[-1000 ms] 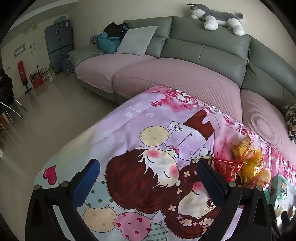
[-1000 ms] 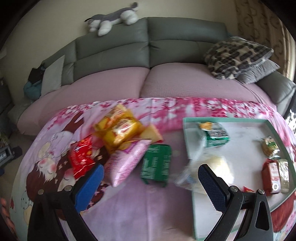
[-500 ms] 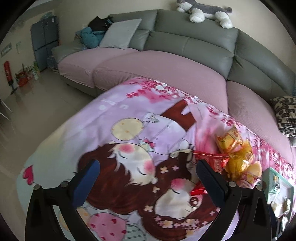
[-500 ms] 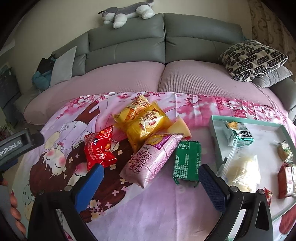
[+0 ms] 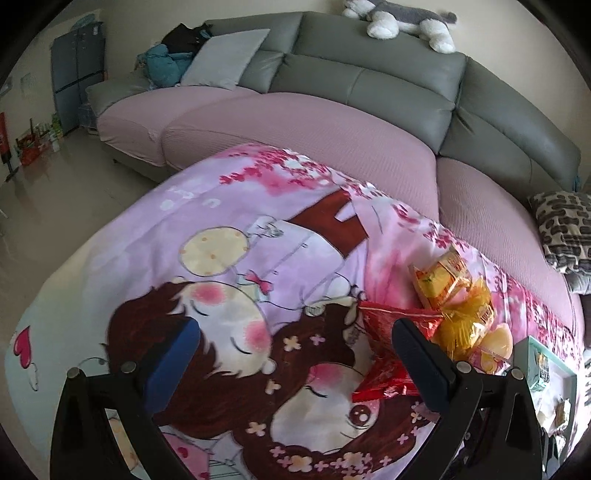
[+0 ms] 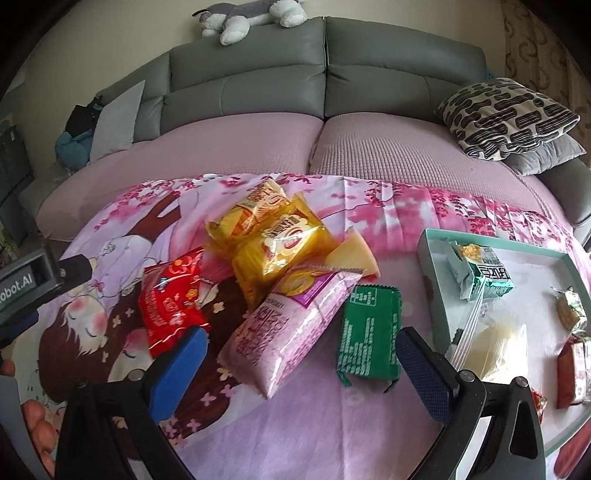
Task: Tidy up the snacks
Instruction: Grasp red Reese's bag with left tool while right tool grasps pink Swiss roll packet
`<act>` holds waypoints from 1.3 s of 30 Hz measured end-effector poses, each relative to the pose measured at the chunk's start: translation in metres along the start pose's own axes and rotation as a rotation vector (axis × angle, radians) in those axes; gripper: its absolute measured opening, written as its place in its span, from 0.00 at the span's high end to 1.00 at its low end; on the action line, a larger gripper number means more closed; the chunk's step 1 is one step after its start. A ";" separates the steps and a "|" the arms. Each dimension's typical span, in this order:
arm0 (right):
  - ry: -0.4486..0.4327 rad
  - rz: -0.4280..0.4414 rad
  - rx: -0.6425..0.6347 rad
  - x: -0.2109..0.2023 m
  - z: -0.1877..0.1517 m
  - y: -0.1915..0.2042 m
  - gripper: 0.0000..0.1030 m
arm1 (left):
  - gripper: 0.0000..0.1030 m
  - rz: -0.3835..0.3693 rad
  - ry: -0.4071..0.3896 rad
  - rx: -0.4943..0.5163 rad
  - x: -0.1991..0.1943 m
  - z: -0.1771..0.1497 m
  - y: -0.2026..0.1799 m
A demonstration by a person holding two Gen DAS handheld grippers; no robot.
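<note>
A heap of snacks lies on the cartoon-print cloth: a red packet (image 6: pixel 171 299), two yellow bags (image 6: pixel 282 247), a pink packet (image 6: pixel 291 325) and a green packet (image 6: pixel 369 332). My right gripper (image 6: pixel 301 365) hovers open just in front of the pink and green packets, holding nothing. To the right, the teal-rimmed tray (image 6: pixel 428 273) holds a green-white pouch (image 6: pixel 480 271), a clear bag (image 6: pixel 491 347) and small wrapped snacks. My left gripper (image 5: pixel 295 354) is open and empty over the cloth, its right finger in front of the red packet (image 5: pixel 388 325), with the yellow bags (image 5: pixel 458 295) beyond.
A grey sofa with pink seat covers (image 6: pixel 258 147) curves behind the table. A patterned cushion (image 6: pixel 506 114) sits at its right end, a plush dog (image 6: pixel 251 14) on its back. The left gripper's body (image 6: pixel 26 284) and a hand show at the left edge. Bare floor (image 5: pixel 55 184) lies left of the table.
The right gripper has swung left from the tray to face the snack heap. The left gripper has turned right and closer, bringing the red and yellow packets nearer its right finger.
</note>
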State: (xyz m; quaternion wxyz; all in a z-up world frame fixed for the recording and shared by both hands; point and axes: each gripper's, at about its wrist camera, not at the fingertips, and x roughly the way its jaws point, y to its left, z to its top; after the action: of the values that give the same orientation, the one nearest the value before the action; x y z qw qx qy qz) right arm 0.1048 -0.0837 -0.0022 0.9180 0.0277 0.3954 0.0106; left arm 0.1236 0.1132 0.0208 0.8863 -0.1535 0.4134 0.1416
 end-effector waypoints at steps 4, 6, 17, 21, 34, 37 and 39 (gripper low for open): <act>0.015 -0.007 -0.001 0.009 0.002 -0.003 0.00 | 0.00 -0.027 0.049 0.052 0.014 -0.004 -0.017; 0.021 -0.021 -0.011 0.014 0.002 -0.003 0.00 | 0.00 -0.038 0.075 0.065 0.021 -0.006 -0.024; 0.036 -0.028 -0.061 0.028 0.005 0.004 0.00 | 0.00 -0.130 0.152 0.031 0.045 -0.013 -0.041; 0.041 -0.039 -0.088 0.031 0.004 0.009 0.00 | 0.00 -0.149 0.171 0.018 0.048 -0.015 -0.043; 0.046 -0.040 -0.098 0.033 0.004 0.008 0.00 | 0.09 -0.174 0.213 0.036 0.054 -0.019 -0.051; 0.045 -0.043 -0.101 0.033 0.004 0.009 0.00 | 0.12 -0.161 0.217 0.026 0.056 -0.020 -0.048; 0.044 -0.045 -0.103 0.033 0.004 0.009 0.00 | 0.13 -0.158 0.223 0.006 0.058 -0.020 -0.043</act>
State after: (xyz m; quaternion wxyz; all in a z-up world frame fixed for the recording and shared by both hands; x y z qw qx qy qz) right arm 0.1299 -0.0735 -0.0229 0.9092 -0.0287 0.4152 0.0109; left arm 0.1618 0.0734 -0.0302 0.8438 -0.1976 0.4962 0.0521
